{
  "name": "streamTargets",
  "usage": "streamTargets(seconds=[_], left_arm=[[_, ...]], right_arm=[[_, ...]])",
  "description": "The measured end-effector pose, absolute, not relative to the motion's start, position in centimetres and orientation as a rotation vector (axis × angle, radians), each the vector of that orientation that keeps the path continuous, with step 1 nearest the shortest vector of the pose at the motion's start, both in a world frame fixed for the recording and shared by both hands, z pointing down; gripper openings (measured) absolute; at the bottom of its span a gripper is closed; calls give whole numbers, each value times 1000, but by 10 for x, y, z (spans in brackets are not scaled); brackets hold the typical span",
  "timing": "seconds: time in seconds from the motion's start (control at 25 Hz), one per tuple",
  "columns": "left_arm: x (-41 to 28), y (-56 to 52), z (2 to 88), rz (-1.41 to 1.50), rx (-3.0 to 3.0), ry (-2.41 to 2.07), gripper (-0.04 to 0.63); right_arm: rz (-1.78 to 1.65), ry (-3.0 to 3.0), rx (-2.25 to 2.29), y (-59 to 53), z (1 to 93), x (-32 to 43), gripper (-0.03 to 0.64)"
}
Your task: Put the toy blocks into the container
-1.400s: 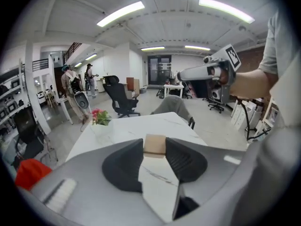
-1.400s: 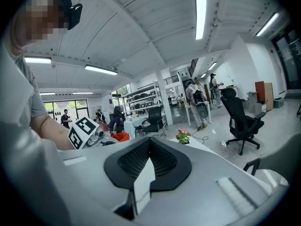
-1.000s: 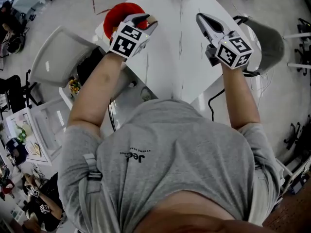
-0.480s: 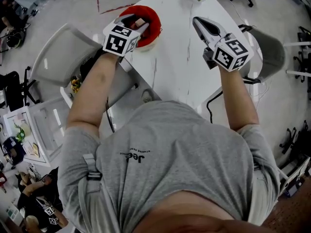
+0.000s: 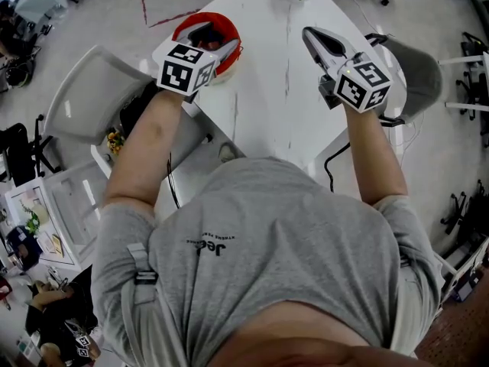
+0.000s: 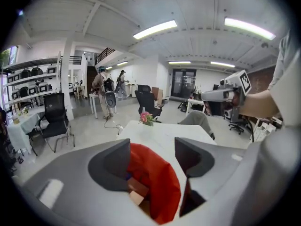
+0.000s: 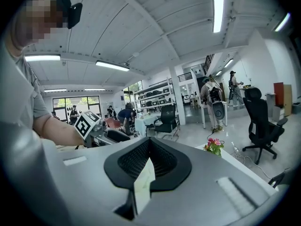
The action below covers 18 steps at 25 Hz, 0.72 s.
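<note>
Currently we log: left hand-held gripper (image 6: 153,157), jaws opening, empty; red container (image 6: 165,185) beneath it holds toy blocks (image 6: 137,193); right hand-held gripper (image 7: 149,166) closed, empty; no blocks seen outside.

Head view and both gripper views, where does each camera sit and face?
Head view: on the person's head, looking steeply down at the white table, round red container, both forearms and grey shirt.
Left gripper view: rides the left tongs, looking along their opening jaws, nothing gripped, down onto the container.
Right gripper view: rides the shut right tongs, facing across the table.
Shared: both gripper views show the pink flowers.
</note>
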<state>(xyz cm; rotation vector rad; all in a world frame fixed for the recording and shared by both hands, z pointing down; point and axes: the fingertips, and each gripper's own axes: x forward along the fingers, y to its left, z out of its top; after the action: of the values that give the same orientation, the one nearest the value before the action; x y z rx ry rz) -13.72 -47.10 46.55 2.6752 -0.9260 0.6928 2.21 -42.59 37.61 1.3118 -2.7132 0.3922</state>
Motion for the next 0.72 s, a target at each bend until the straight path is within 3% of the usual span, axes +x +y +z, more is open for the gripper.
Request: streamTargets(seconds=[0.28,0.72], left_arm=[[-106,-443,424,528,2745,-887,328],[-74,-355,349,135,2804,-799,214]], right_arm=[[354,-2713,1354,-407,358,52,3],[283,-2701,1441,-342,321,102,3]])
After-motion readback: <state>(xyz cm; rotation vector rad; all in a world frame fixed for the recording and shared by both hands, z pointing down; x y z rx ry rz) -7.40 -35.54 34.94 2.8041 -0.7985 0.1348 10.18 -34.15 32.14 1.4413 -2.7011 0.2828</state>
